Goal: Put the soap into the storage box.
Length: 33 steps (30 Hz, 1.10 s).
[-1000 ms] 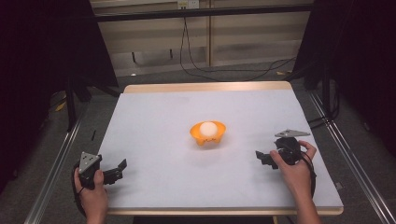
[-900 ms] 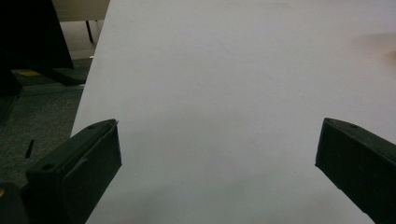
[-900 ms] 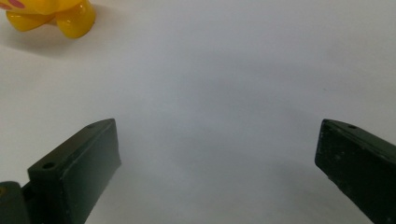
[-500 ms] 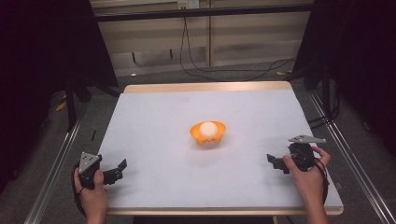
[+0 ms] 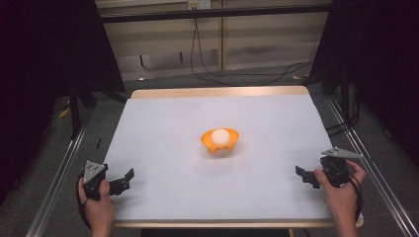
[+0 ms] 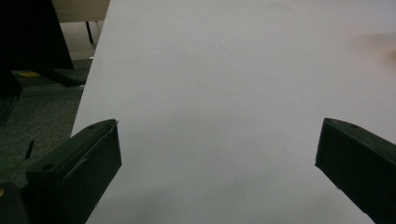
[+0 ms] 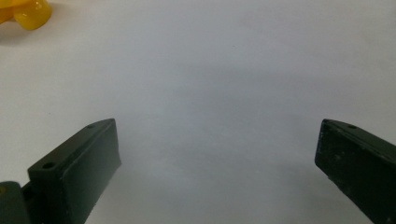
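Note:
An orange bowl-like holder (image 5: 220, 140) with a white ball (image 5: 220, 136) in it sits at the middle of the white table (image 5: 173, 128). My left gripper (image 5: 126, 178) rests near the front left corner, open, nothing between its jaws. My right gripper (image 5: 304, 176) sits near the front right edge, open and empty too. In the left gripper view my gripper (image 6: 219, 154) has its jaws wide apart over bare white surface. The right gripper (image 7: 219, 154) looks the same in its own view, and a corner of the orange holder (image 7: 25, 14) shows at top left.
The table's wooden far edge (image 5: 220, 92) meets a floor with loose black cables (image 5: 232, 74). Metal rails (image 5: 57, 173) run along both sides of the table. Dark stands and curtains flank the left and right.
My right gripper has drawn back toward the front right edge, away from the orange holder. The left gripper has stayed put.

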Each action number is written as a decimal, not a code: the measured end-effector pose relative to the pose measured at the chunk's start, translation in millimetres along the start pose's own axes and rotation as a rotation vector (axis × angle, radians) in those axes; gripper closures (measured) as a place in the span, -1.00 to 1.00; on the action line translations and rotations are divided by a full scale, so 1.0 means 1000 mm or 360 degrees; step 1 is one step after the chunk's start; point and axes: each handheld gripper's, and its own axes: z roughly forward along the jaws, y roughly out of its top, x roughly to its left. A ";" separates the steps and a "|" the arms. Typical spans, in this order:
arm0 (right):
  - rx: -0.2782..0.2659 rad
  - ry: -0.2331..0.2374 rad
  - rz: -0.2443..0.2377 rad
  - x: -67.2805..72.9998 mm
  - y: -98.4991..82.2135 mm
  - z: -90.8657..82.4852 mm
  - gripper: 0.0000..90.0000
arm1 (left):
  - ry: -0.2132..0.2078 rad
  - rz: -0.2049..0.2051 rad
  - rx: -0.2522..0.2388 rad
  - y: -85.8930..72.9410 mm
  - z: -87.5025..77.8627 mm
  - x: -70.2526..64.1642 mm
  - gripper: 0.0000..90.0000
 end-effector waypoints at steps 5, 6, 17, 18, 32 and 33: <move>-0.0028 -0.0012 0.0037 -0.010 -0.004 -0.008 -1.00 | 0.0001 0.0001 -0.0001 0.000 0.000 0.000 -1.00; -0.0034 -0.0017 0.0048 -0.011 -0.005 -0.010 -1.00 | 0.0000 0.0000 0.0000 0.000 0.000 0.000 -1.00; -0.0066 -0.0038 0.0108 -0.030 -0.017 -0.025 -1.00 | 0.0000 0.0000 -0.0001 0.000 0.000 0.000 -1.00; -0.0071 -0.0041 0.0110 -0.031 -0.018 -0.026 -1.00 | -0.0001 -0.0001 -0.0001 0.000 0.000 0.000 -1.00; -0.0107 -0.0069 0.0147 -0.048 -0.038 -0.041 -1.00 | -0.0001 0.0001 -0.0002 0.000 0.000 0.000 -1.00; -0.0112 -0.0065 0.0140 -0.048 -0.039 -0.042 -1.00 | -0.0001 0.0001 -0.0002 0.000 0.000 0.000 -1.00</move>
